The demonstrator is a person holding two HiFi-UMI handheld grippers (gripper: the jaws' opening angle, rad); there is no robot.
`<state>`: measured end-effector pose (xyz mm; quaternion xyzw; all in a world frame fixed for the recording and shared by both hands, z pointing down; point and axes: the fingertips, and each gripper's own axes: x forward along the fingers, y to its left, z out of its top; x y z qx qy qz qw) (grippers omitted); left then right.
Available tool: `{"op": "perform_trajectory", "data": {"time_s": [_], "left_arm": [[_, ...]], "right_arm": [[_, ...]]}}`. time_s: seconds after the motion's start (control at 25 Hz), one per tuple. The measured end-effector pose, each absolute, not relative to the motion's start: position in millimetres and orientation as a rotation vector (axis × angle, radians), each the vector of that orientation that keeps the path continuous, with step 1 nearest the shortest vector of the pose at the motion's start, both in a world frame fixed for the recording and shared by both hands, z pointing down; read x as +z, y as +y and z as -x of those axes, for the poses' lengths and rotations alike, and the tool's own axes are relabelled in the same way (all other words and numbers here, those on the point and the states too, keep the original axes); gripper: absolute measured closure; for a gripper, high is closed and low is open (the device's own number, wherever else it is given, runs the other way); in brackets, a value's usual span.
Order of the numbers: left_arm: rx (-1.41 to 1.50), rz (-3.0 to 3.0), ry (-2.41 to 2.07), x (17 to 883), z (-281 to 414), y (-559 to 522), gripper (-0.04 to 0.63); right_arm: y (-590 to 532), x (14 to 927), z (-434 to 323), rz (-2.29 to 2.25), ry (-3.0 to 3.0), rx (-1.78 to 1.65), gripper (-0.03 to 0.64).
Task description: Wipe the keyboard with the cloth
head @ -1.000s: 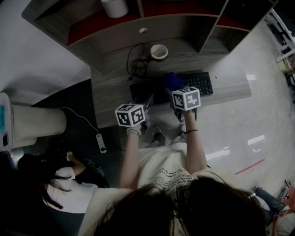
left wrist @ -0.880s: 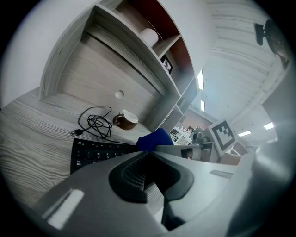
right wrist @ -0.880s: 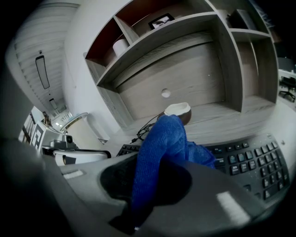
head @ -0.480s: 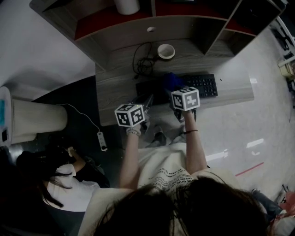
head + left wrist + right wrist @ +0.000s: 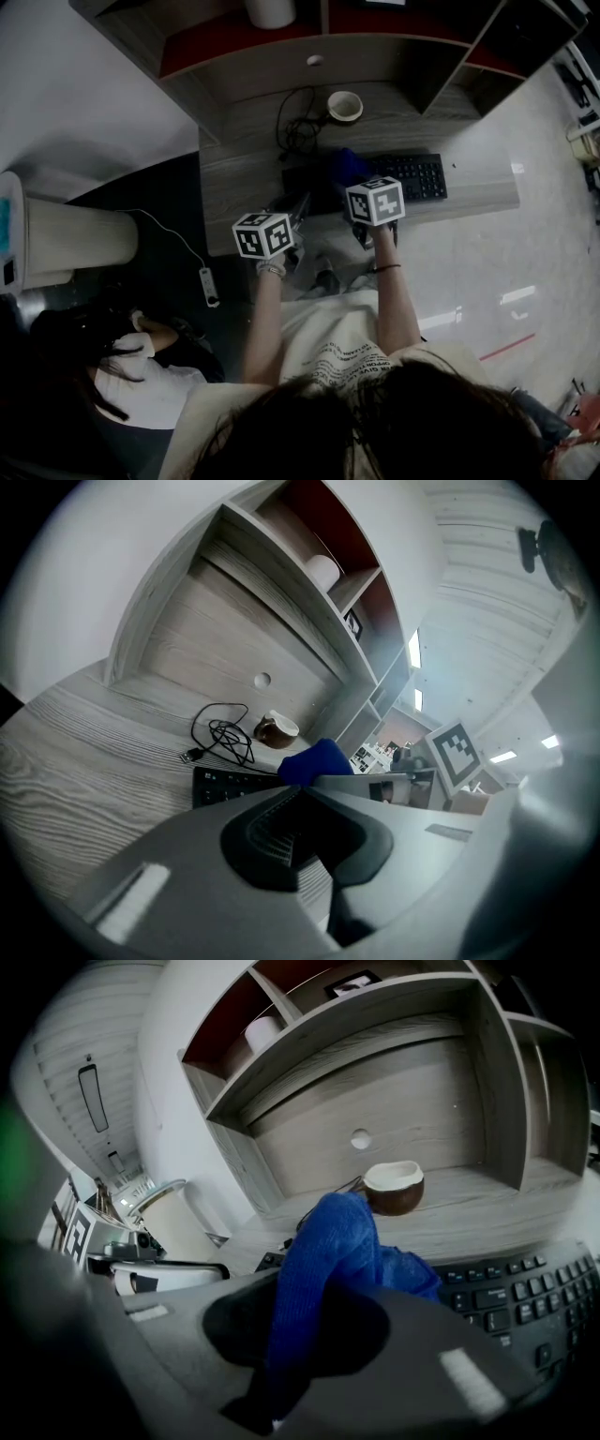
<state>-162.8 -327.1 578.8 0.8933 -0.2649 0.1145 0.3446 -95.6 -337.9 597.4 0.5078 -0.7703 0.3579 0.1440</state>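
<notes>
Cloth (image 5: 330,1241) in right gripper (image 5: 358,186), arm (image 5: 394,305) extended

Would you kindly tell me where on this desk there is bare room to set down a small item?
The grey wooden desk is bare left of the black keyboard, out to its edge, and right of it. Behind the keyboard's right half is free too. The centre back is crowded by the coiled black cable and brown cup.

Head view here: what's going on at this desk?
A person at a wooden desk holds a hand-held gripper in each hand. The right hand-held gripper is shut on a blue cloth that rests on the black keyboard. The left hand-held gripper is shut and empty, near the keyboard's left end.
</notes>
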Motion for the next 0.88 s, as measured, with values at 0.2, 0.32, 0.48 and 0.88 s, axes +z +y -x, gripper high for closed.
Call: {"op": "perform_trajectory", "data": {"time_s": [0.2,0.32,0.48,0.88], "left_arm": [[0.296,-2.315,-0.708,579.4,170.0,-329.2,0.592],[0.294,-2.309,-0.728,579.7,177.1,-330.4,0.592],[0.284,-2.300,-0.755,578.8,184.8,-330.9,0.592],[0.261,-2.264,-0.852,578.0,205.5,-328.6,0.592]], "right_arm": [[-341.4,596.8,106.5,-1.431,-2.237,1.021,0.557],[-342.8,596.5,114.8,-1.408,-2.247,1.016,0.558],[-343.5,595.8,125.4,-1.372,-2.263,1.008,0.557],[-341.8,595.2,154.8,-1.250,-2.313,0.986,0.557]]}}
